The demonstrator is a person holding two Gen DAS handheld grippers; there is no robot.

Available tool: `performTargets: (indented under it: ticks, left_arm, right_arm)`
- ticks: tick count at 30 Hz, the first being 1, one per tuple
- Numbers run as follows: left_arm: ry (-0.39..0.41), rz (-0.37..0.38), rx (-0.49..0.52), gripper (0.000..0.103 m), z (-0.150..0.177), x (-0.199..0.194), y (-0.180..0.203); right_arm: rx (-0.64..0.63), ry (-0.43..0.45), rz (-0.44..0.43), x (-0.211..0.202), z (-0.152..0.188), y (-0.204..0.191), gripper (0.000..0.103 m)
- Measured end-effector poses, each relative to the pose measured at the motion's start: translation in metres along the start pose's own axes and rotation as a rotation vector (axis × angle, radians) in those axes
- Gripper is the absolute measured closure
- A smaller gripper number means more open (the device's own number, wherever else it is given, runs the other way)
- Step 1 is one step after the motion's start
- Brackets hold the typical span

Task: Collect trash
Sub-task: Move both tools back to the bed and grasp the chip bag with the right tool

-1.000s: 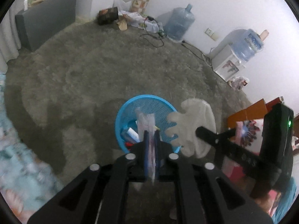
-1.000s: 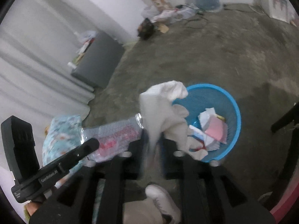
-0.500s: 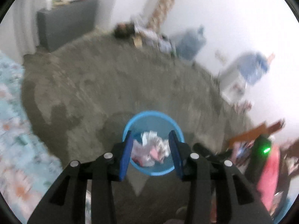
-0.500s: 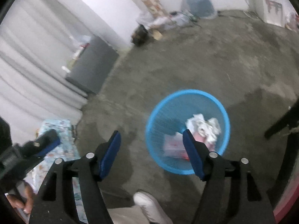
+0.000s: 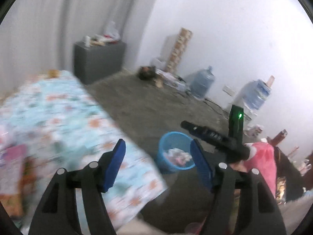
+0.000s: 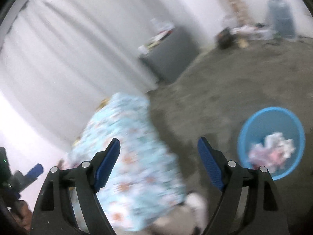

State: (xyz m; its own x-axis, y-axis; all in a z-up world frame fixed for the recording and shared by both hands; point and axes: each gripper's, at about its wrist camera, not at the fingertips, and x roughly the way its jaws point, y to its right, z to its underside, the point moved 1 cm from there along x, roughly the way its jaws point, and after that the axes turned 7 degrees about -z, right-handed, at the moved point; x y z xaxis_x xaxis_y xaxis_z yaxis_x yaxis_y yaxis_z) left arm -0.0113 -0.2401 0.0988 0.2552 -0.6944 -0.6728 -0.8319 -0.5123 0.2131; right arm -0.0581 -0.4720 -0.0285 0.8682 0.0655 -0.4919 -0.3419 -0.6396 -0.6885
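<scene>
Since a moment ago: both tongs have swung off the basket and toward the bed; a second back each pinched a piece of rubbish over it, and that rubbish now lies inside.
Left gripper point(image 5: 157, 161): blue pads spread wide, nothing between them, pointing past the bed's corner.
Right gripper point(image 6: 158, 157): likewise spread wide and empty, aimed at the bed's edge.
Blue basket point(image 5: 163, 150): on the grey floor beside the bed, to the right of both tools; also seen at point(image 6: 297, 126).
Trash point(image 6: 272, 152): crumpled white and pink scraps heaped in the basket's bottom.
Bed cover point(image 5: 58, 117): pale blue floral cloth, blurred.
Room: grey cabinet point(image 5: 98, 59) by the curtain, water jug point(image 5: 202, 83) near the wall.
</scene>
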Motion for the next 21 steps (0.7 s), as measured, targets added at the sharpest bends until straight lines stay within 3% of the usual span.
performTargets:
  ticks: [7,11,16,21]
  left_arm:
    - [0.177,-0.249,-0.247,0.036,0.042,-0.116,-0.109]
    - [0.249,-0.359,-0.381,0.036,0.070,-0.157,-0.156]
    - [0.268,-0.415,-0.482,0.036,0.102,-0.184,-0.198]
    - [0.268,-0.388,-0.556,0.036,0.127,-0.190,-0.229]
  right_arm:
    - [-0.065,-0.189,-0.209,0.049,0.020,-0.089,0.025]
    - [-0.035,-0.312,-0.334,0.081,0.032,-0.135,0.025]
    - [0.047,-0.511,-0.458,0.135,0.057,-0.192,0.033]
    - [0.149,-0.669,-0.445,0.181,0.083,-0.218,0.041]
